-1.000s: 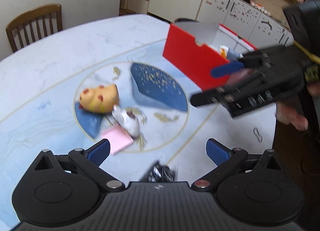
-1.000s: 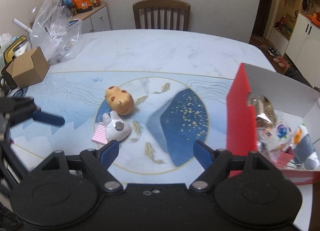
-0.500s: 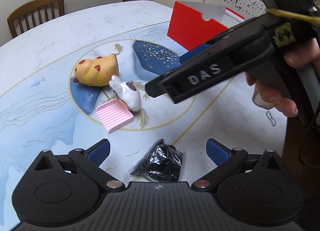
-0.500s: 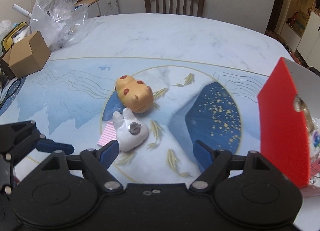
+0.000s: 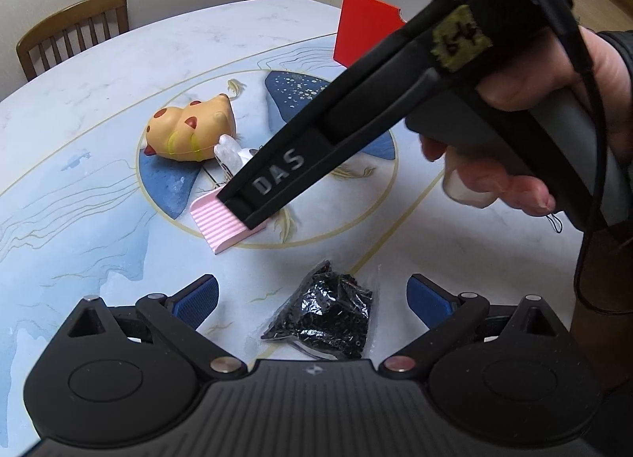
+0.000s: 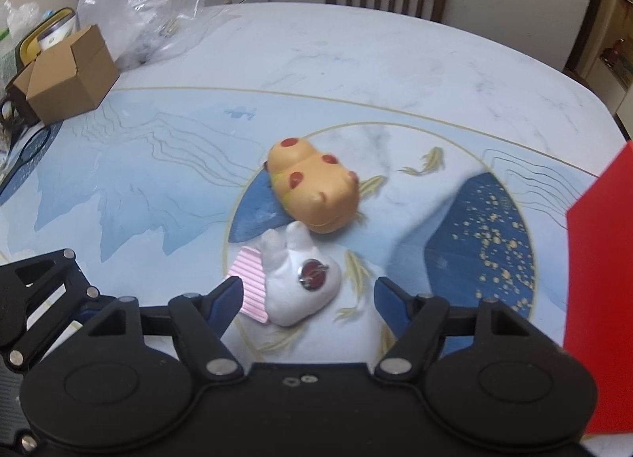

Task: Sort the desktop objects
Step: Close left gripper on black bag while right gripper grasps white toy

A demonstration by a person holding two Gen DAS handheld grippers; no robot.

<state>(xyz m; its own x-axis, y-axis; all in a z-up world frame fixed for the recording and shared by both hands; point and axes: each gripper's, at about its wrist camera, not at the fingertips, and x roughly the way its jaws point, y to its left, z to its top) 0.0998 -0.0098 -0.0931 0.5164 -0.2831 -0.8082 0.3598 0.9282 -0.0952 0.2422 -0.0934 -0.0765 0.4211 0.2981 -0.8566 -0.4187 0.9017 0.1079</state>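
Closer now, right gripper [image 6: 306,294], fingers narrowing but unclamped, straddles white plush [image 6: 302,283]; left gripper [image 5: 312,294] wide.

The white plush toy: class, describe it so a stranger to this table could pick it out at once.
Start at the gold ring printed mid-table and find the yellow animal toy inside it. The white plush toy lies just below that toy in the right wrist view, partly over a pink ribbed card. It alone is soft and white, with a round red badge.
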